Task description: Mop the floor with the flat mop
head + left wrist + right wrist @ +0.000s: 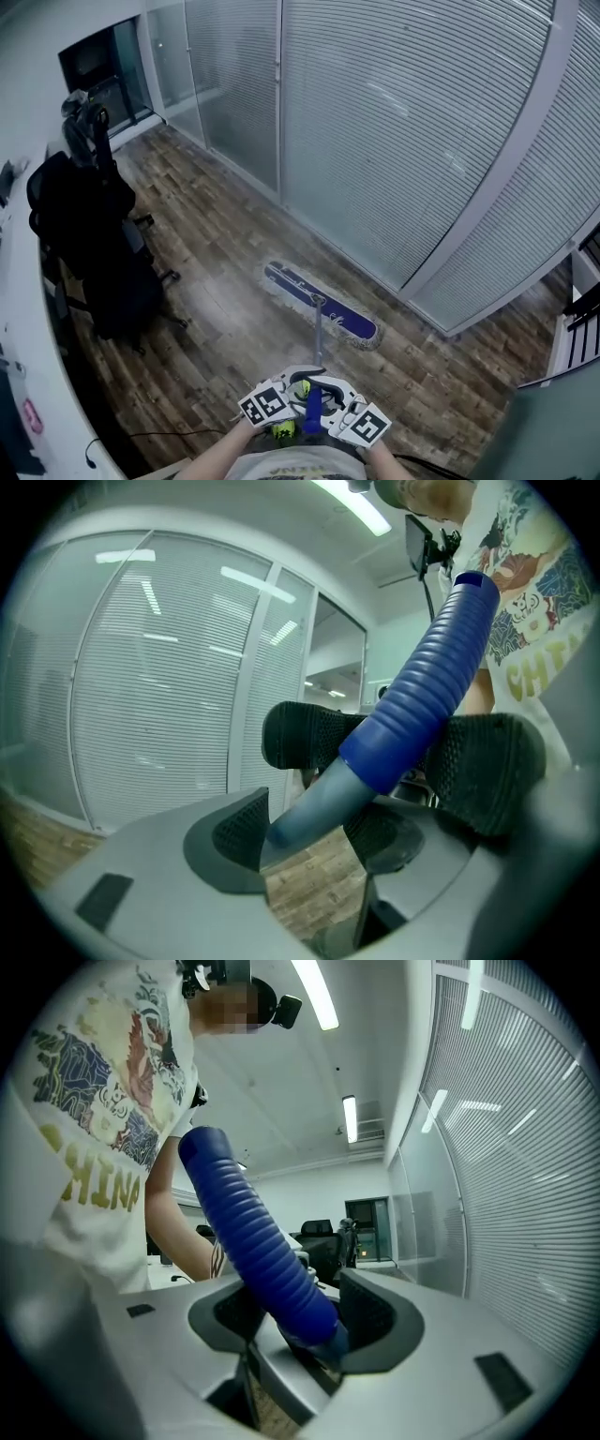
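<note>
We clench the fingers of our left gripper (pixel 314 829) and right gripper (pixel 298 1321) on the flat mop's blue handle (pixel 312 410). The mop head (pixel 322 304) lies on the floor (pixel 225 328) at twelve o'clock. Our shirt (pixel 534 639) shows "CHIN".

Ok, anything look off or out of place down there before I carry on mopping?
Nothing stands out. The flat mop head lies flat on the wooden floor beside the glass partition; left gripper and right gripper both clamp the mop handle.
</note>
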Motion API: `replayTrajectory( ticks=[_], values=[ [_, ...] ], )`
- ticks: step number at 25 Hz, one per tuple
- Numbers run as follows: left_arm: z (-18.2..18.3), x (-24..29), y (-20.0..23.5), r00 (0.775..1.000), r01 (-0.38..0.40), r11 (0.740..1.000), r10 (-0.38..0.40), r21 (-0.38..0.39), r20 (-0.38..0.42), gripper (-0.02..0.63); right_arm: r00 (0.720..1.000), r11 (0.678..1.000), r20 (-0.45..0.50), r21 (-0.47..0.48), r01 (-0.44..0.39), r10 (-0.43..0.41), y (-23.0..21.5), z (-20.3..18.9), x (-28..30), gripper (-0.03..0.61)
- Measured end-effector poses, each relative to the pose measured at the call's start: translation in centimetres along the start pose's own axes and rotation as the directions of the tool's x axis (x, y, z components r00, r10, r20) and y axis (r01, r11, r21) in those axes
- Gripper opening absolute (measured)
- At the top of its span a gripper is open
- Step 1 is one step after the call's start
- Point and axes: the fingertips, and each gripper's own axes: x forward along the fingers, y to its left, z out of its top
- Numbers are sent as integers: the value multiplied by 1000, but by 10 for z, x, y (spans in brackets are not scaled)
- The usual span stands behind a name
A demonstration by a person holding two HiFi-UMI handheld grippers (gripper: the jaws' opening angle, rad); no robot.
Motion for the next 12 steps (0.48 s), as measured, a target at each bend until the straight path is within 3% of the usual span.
replayTrajectory(
  ticks=[3,5,8,12],
  values=[
    [-8,-19,-48,1000,-27,1000,27,-10,1,221,999,999,-35,10,-34,34,53,2,-12,222],
    [-11,-28,-74,999,-50,999,50,-21,4,219,998,998,-9,13,-55,55,82,12,-19,222],
    [-19,-35,-118,996,-88,995,88,-44,-2,219,991,994,-70,-1,-110,110,127,6,-39,222],
    [-23,-30,-171,989,-145,988,144,-61,-7,219,986,988,-54,6,-155,155,173,11,-75,224]
  ],
)
